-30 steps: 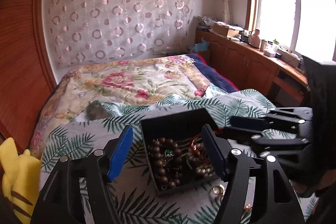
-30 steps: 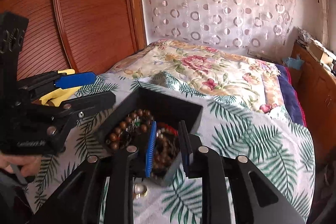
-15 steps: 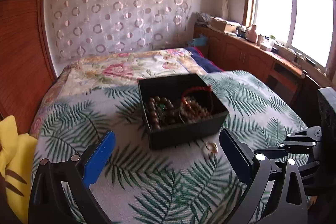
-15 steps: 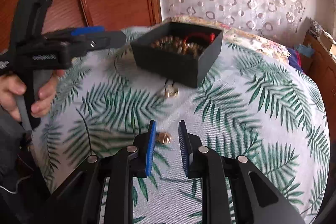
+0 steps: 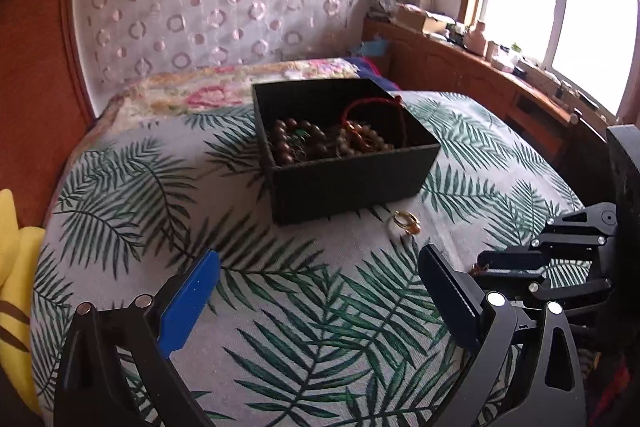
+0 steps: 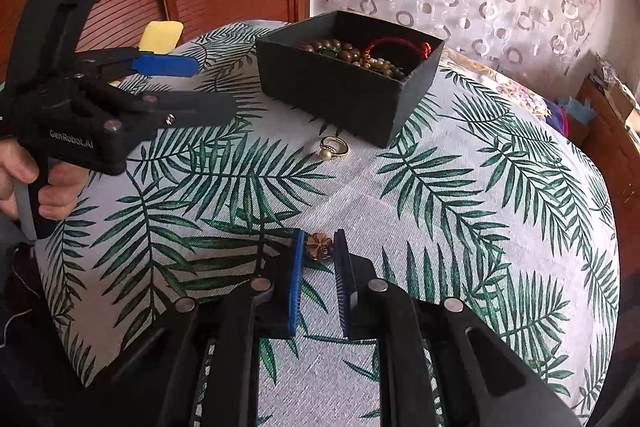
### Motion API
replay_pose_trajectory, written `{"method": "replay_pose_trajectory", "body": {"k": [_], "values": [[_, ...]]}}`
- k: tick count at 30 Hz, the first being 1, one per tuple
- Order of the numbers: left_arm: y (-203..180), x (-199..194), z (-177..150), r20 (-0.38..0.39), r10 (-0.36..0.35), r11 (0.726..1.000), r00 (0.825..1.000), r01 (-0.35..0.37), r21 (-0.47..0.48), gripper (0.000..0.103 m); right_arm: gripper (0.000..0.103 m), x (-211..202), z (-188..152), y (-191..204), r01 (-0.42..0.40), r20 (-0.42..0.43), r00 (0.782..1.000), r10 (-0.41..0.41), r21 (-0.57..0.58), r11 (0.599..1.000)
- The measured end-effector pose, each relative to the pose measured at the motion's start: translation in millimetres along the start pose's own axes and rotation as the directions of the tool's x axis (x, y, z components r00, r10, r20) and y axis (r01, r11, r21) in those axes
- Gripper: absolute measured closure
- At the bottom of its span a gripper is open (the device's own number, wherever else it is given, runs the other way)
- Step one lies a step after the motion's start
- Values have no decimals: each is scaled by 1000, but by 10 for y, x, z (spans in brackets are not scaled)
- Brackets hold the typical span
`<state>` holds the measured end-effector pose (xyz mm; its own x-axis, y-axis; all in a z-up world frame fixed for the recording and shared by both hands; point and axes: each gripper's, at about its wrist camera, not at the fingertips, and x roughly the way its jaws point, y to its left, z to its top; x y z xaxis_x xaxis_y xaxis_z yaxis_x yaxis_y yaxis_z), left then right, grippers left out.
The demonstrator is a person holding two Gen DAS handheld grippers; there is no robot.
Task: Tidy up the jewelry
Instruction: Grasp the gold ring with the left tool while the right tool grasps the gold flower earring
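On leaf-print cloth (image 6: 400, 219), closing right hand-held gripper (image 6: 318, 255) around flower-shaped brown brooch (image 6: 319, 246); left hand-held gripper (image 5: 320, 291) wide, empty.

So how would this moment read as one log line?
right tool: closing around flower charm | left tool: open, empty | gold ring: on cloth beside black box

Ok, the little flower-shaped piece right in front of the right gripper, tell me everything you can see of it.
The flower piece is small, brown-gold, with rounded petals around a centre, and looks like glossy metal or enamel. It lies flat on the palm-leaf bedspread, apart from the gold ring and the black box. It sits at the tips of the right gripper, whose jaws are closing on either side; whether the pads touch it is unclear.
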<state>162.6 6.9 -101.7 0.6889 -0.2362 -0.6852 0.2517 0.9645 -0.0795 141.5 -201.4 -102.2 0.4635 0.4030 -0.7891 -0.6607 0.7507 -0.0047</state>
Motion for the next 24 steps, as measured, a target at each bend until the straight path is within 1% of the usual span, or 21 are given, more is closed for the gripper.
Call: {"method": "replay_pose_trajectory", "body": {"k": [2,4,6,7,9,11,13,17,19,22,24], "values": [[-58,26,11,-13,-35,999,999,35,15,7,87,-40,-19,-40,-2,8,1000,2,9,1000],[-147,41,37,-18,-53,998,998,53,38,8,87,-90,-45,-84,1,18,1000,-1,21,1000],[-241,84,71,-30,-60,996,998,62,61,22,87,-150,-54,-139,4,32,999,-5,34,999],[-280,111,86,-39,-63,996,997,66,67,25,87,-205,-65,-185,5,42,999,-7,44,999],[-368,174,118,-58,-80,993,995,85,82,46,87,-266,-75,-236,11,53,998,-14,57,998],[-465,261,156,-82,-95,990,992,103,97,53,87,-336,-84,-312,19,65,998,-23,69,997],[-542,337,184,-96,-103,987,990,113,110,57,87,-380,-90,-351,27,70,997,-32,79,997],[-655,492,229,-121,-83,986,989,99,131,63,87,-434,-86,-416,34,82,996,-42,92,995],[-684,556,251,-130,-69,987,989,87,135,65,87,-449,-80,-426,34,87,995,-43,95,995],[-722,652,252,-148,-45,986,988,68,153,75,87,-454,-68,-430,31,92,995,-40,96,995],[-738,668,255,-135,-28,984,990,52,170,82,87,-472,-70,-430,29,96,995,-39,96,995]]}}
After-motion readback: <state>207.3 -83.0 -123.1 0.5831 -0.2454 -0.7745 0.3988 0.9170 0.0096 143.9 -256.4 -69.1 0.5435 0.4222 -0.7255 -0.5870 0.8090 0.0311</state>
